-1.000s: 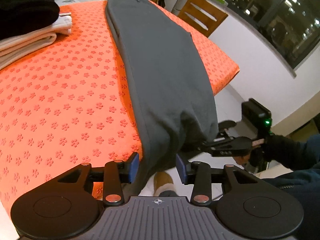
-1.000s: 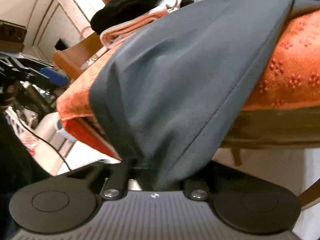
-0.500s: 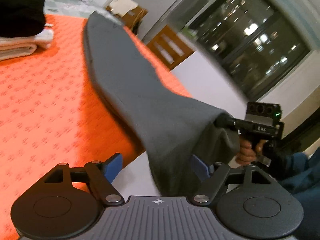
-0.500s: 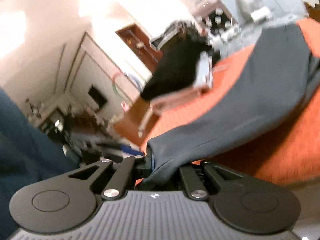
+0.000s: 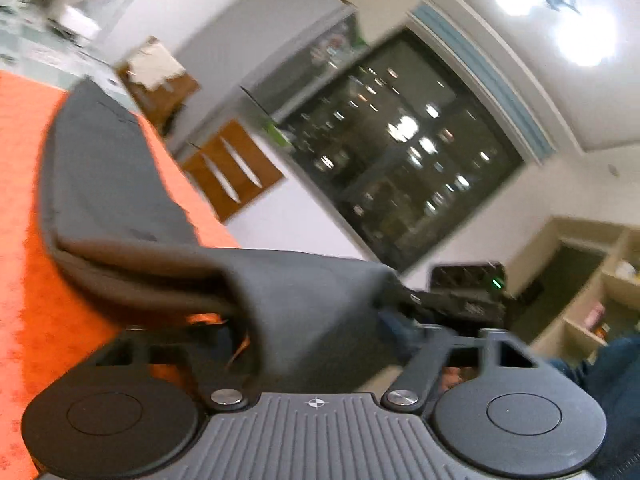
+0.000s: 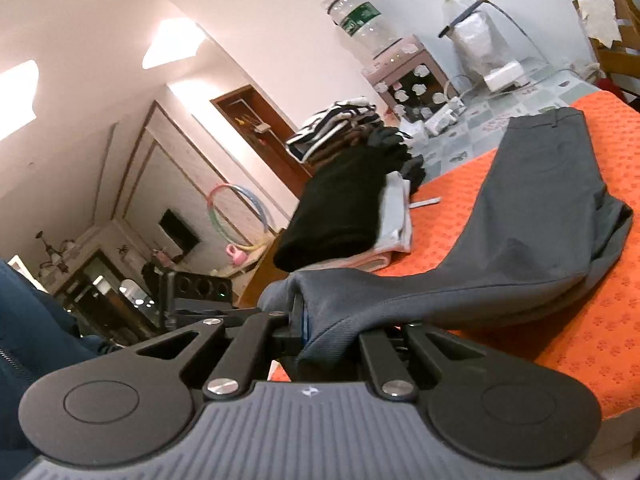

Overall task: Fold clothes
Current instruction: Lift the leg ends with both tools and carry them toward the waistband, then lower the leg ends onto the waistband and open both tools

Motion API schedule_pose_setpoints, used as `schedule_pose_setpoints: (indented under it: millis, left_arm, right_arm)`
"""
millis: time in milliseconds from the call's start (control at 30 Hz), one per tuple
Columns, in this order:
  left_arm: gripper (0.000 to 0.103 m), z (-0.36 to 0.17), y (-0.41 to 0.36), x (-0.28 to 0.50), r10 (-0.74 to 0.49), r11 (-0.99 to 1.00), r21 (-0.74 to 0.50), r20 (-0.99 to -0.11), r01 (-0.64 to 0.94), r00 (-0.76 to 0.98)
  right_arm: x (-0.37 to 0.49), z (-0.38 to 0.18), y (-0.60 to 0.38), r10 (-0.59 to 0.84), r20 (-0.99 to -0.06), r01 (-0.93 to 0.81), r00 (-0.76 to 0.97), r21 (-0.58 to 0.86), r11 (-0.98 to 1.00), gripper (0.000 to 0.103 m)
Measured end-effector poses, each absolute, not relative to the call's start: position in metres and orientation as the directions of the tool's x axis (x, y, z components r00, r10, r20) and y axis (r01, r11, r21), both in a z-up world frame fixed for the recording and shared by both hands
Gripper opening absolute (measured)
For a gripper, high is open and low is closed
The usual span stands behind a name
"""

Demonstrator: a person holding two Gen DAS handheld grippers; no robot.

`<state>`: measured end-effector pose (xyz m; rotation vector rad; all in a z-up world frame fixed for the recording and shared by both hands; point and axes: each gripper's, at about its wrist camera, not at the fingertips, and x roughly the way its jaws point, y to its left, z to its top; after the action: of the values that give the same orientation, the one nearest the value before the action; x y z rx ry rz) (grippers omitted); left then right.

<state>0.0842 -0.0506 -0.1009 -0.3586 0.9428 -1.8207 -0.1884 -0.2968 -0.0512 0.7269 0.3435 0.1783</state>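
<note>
Trousers (image 6: pixel 532 216), grey, lie lengthwise on the orange worktop (image 6: pixel 592 320), hem end lifted off the near edge. Right gripper (image 6: pixel 320 320) jaws clamped tight on one hem corner. Left gripper (image 5: pixel 320 320) jaws have just been closing, fabric bunched between them; actual pinch can't be confirmed.

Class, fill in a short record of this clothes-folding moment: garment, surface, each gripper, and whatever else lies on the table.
garment: long dark grey trousers, near end lifted off the table, far end lying flat
surface: orange flower-patterned table cover
right gripper: shut on the trousers' near end
left gripper: jaws have just been closing, grey cloth between them; the pads are hidden, so a grip is unclear
also on table: folded black garment on a folded white and pink stack
</note>
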Motion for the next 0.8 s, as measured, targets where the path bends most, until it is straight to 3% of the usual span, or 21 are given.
schedule_pose_setpoints:
  millis: [33, 100, 433, 800]
  left_arm:
    - [0.037, -0.100, -0.049, 0.080, -0.873, -0.187, -0.733, -0.182, 0.654, -0.453]
    - [0.022, -0.098, -0.039, 0.074, -0.871, -0.181, -0.719, -0.200, 0.671, -0.449]
    - [0.022, -0.071, -0.022, 0.093, -0.893, -0.180, -0.730, -0.160, 0.659, -0.422]
    - [0.023, -0.044, -0.117, 0.168, -0.913, -0.057, -0.739, -0.234, 0.671, -0.335]
  right_arm:
    - [-0.190, -0.051, -0.296, 0.272, -0.252, -0.032, 0.929, 0.677, 0.735, 0.006]
    - [-0.194, -0.052, -0.295, 0.266, -0.246, -0.027, 0.932, 0.684, 0.729, 0.006]
    - [-0.214, -0.045, -0.273, 0.265, -0.197, -0.057, 0.944, 0.692, 0.719, 0.008]
    - [-0.157, -0.024, -0.333, 0.161, -0.193, 0.014, 0.968, 0.680, 0.733, 0.010]
